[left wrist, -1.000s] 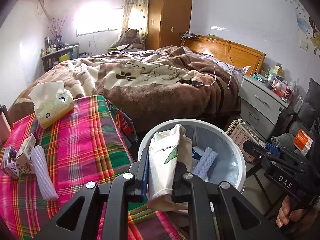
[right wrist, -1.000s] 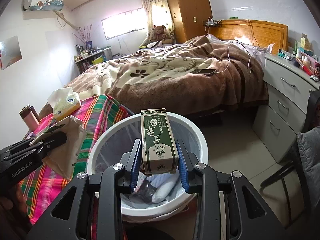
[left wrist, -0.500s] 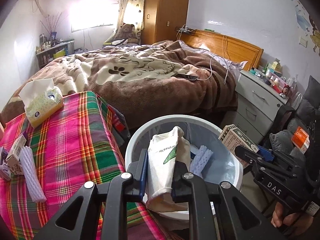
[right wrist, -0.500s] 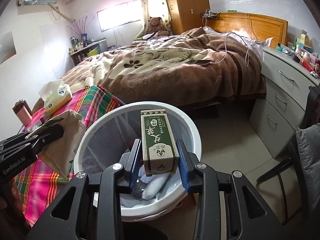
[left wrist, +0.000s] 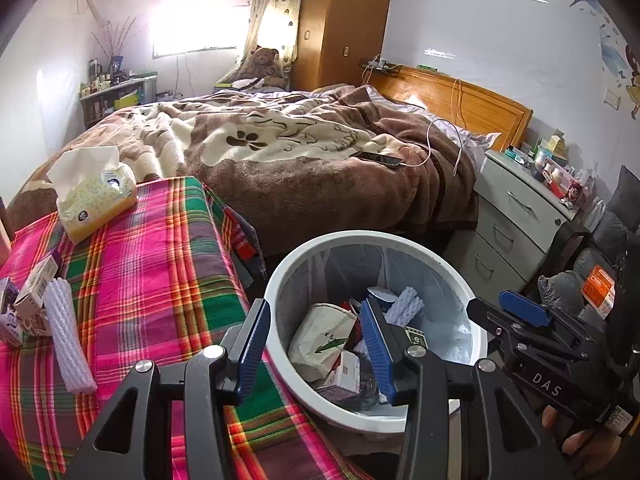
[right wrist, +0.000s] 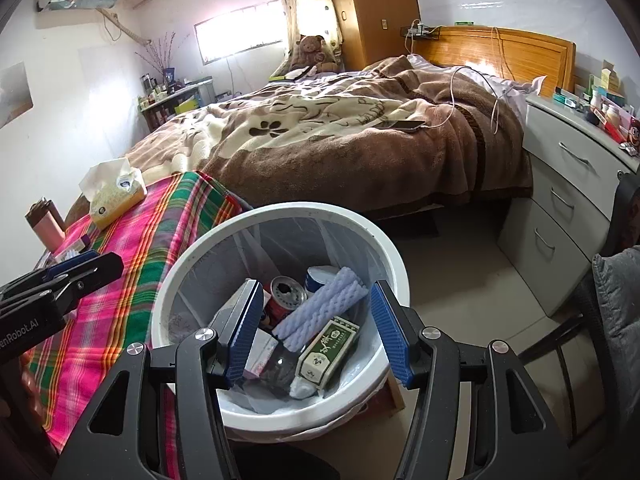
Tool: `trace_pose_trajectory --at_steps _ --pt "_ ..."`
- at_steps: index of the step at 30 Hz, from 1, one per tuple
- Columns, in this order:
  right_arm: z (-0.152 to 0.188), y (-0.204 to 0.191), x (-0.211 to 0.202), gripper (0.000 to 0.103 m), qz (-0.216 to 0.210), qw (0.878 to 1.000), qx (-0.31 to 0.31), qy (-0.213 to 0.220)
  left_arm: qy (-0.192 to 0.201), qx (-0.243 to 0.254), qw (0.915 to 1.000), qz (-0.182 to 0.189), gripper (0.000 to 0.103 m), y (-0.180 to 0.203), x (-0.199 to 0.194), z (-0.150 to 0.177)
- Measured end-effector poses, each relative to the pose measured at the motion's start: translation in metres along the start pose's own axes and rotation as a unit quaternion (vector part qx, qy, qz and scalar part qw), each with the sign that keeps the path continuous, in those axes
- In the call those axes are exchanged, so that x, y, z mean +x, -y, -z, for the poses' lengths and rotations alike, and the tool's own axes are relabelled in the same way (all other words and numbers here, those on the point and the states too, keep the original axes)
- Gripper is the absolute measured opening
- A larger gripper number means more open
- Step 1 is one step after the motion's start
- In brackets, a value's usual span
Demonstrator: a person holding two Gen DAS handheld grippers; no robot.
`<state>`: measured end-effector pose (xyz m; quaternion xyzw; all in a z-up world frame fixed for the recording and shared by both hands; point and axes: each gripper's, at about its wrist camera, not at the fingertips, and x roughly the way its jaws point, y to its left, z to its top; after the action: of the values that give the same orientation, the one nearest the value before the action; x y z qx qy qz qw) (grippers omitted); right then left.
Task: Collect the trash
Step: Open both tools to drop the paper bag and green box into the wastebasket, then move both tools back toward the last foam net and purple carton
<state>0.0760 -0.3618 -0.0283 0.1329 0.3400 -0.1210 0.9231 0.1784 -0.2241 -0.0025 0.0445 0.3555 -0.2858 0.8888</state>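
A white trash bin (left wrist: 280, 276) (right wrist: 180, 264) with a clear liner stands beside the plaid table. My left gripper (left wrist: 316, 344) is open and empty above the bin. A crumpled white paper bag (left wrist: 320, 336) lies in the bin below it. My right gripper (right wrist: 320, 328) is open and empty above the bin. A green-and-white carton (right wrist: 328, 348) lies in the bin with a purple foam sleeve (right wrist: 320, 312) and a red can (right wrist: 284, 292). On the table lie another foam sleeve (left wrist: 66, 344) and small cartons (left wrist: 36, 292).
A plaid-covered table (left wrist: 160, 272) holds a tissue pack (left wrist: 94, 196). A bed (left wrist: 300, 152) with a brown blanket and a phone (left wrist: 380, 158) lies behind. A grey drawer unit (left wrist: 516, 216) stands right, a dark chair (right wrist: 616, 320) nearer.
Both grippers have opened. The white paper bag dropped from my left gripper and the green carton from my right gripper, both into the bin.
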Motion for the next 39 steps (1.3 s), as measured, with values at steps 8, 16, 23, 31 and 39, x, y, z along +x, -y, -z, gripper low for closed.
trace_pose_trajectory --at_steps 8,16,23,31,39 --pt "0.0 -0.012 -0.008 0.057 -0.006 1.0 -0.005 0.012 0.013 -0.012 0.9998 -0.004 0.047 -0.014 -0.021 0.007" --pt "0.005 -0.036 -0.014 0.057 -0.023 0.999 -0.018 0.018 0.03 -0.029 0.999 -0.019 0.047 -0.037 -0.047 0.015" --pt "0.006 -0.059 -0.019 0.057 -0.042 0.998 -0.035 0.026 0.044 -0.043 0.9973 -0.039 0.047 -0.065 -0.071 0.023" --pt "0.01 -0.099 -0.014 0.057 -0.074 0.995 -0.061 0.023 0.054 -0.076 0.9925 -0.079 0.047 -0.111 -0.093 0.034" --pt "0.013 -0.141 -0.002 0.057 -0.108 0.99 -0.093 0.006 0.059 -0.112 0.9833 -0.131 0.047 -0.167 -0.108 0.046"
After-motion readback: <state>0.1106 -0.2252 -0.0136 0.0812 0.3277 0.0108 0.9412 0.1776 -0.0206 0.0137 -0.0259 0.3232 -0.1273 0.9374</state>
